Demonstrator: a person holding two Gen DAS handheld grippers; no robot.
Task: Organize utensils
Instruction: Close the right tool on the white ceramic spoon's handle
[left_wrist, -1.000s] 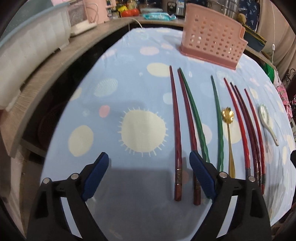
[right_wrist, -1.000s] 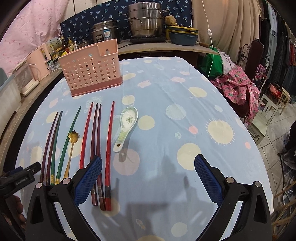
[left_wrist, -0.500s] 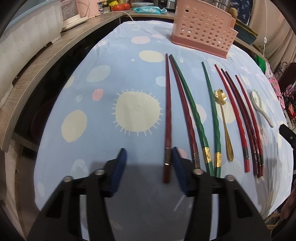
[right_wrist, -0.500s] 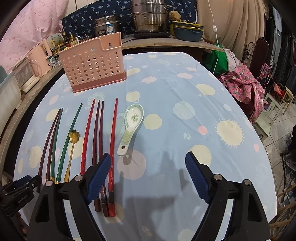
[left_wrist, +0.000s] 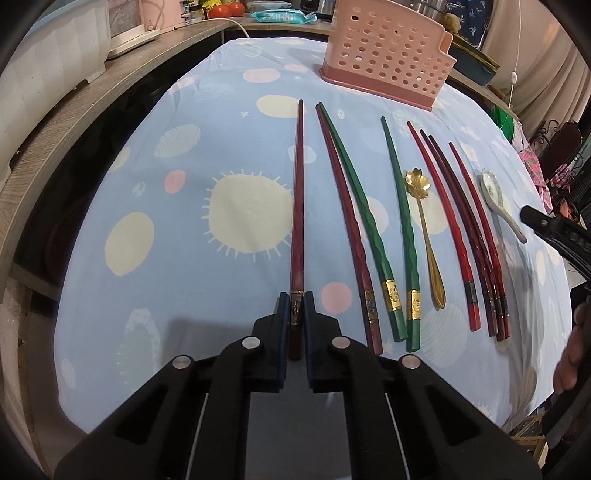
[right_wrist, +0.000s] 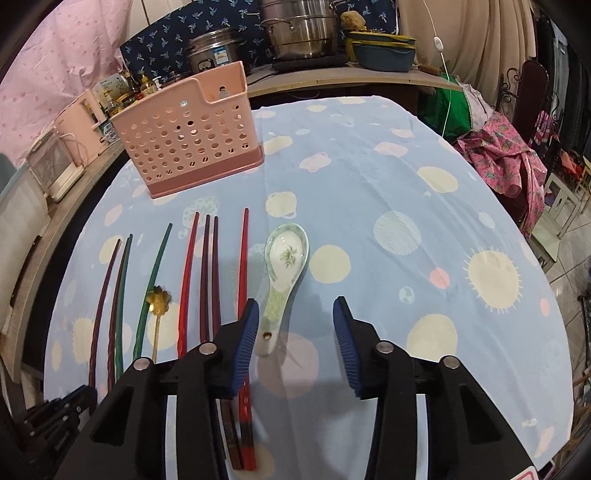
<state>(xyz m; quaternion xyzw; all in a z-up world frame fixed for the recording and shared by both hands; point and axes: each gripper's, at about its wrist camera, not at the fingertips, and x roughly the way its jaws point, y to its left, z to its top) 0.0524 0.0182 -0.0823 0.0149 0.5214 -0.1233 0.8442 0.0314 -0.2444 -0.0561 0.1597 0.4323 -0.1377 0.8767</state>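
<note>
- L gripper (left_wrist: 296, 308): jaws nearly closed, blue pads pinching the thick end of the leftmost dark red chopstick (left_wrist: 297, 206); the stick lies flat on the counter (left_wrist: 147, 192), tip pointing toward the pink holder (left_wrist: 384, 55).
- R gripper (right_wrist: 293, 332): jaws partly open, nothing gripped. Hovers over the handle of the ceramic spoon (right_wrist: 284, 269), which sits closer to the left pad (right_wrist: 245, 343); contact w/ spoon can't be told.
- Rest of utensils in a row on the blue spotted cloth, right of the held stick: a dark red + green chopstick (left_wrist: 364, 206) close together, another green one (left_wrist: 400, 225), gold spoon (left_wrist: 424, 229), then four red/dark red sticks (left_wrist: 465, 236), ceramic spoon at far right.
- Pink holder stands upright at far side of counter, well apart from the row.
</note>
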